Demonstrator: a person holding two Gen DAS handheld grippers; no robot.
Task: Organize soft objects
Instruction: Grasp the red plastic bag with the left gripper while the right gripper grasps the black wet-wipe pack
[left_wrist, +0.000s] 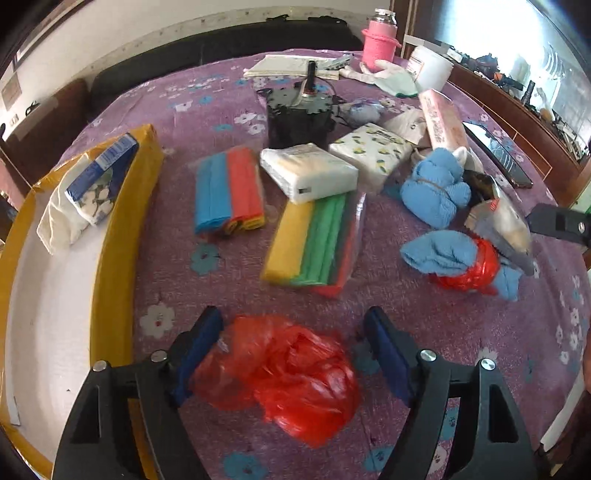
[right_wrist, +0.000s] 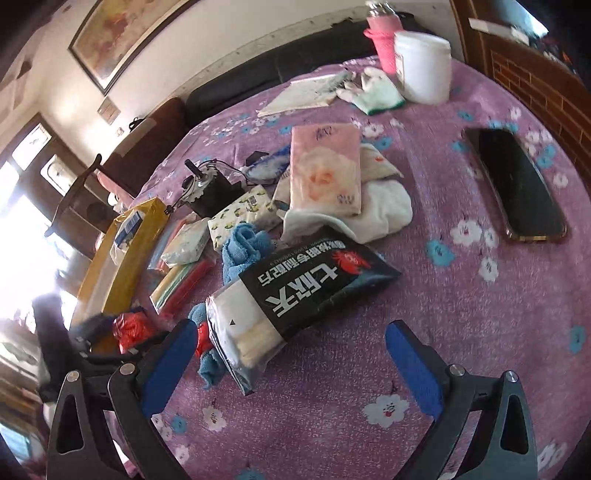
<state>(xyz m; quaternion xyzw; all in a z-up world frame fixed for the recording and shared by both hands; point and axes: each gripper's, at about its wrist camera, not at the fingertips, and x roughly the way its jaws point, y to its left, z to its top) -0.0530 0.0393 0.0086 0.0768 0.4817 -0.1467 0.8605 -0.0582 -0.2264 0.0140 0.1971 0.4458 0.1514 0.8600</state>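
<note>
While both tools angle steeply down over the purple flowered bedspread (left_wrist: 229, 92), we see the left gripper (left_wrist: 293, 350) with its blue-padded fingers (left_wrist: 199, 354) spread apart around a crumpled red plastic bag (left_wrist: 284, 373). The left pad touches or nearly touches the bag's edge; the right pad stands clear of it, so nothing is clamped. The bag lies on the spread, just beside the yellow-rimmed white tray (left_wrist: 114, 229) that runs along the left of the view and already holds a blue-and-white tissue pack (left_wrist: 101, 181) leaning on a white cloth.

We see the right gripper (right_wrist: 291, 365) wide open too, its blue fingers (right_wrist: 413, 369) on either side of the near end of a black-and-clear packet printed with white characters (right_wrist: 295, 299). The packet lies flat, overlapping a blue towel (right_wrist: 243, 247); neither pad presses on it.

Beyond the left gripper lie a sleeve of yellow, green and red cloths (left_wrist: 314, 243), a roll pack in blue, red and yellow (left_wrist: 229, 192) and a white tissue pack (left_wrist: 306, 171). We cannot make out what the second red bag (left_wrist: 469, 269) wraps, as blue cloth hides it. The tray's near end is cut off by the frame, and the window glare at the left of the right-wrist view washes out that corner.
</note>
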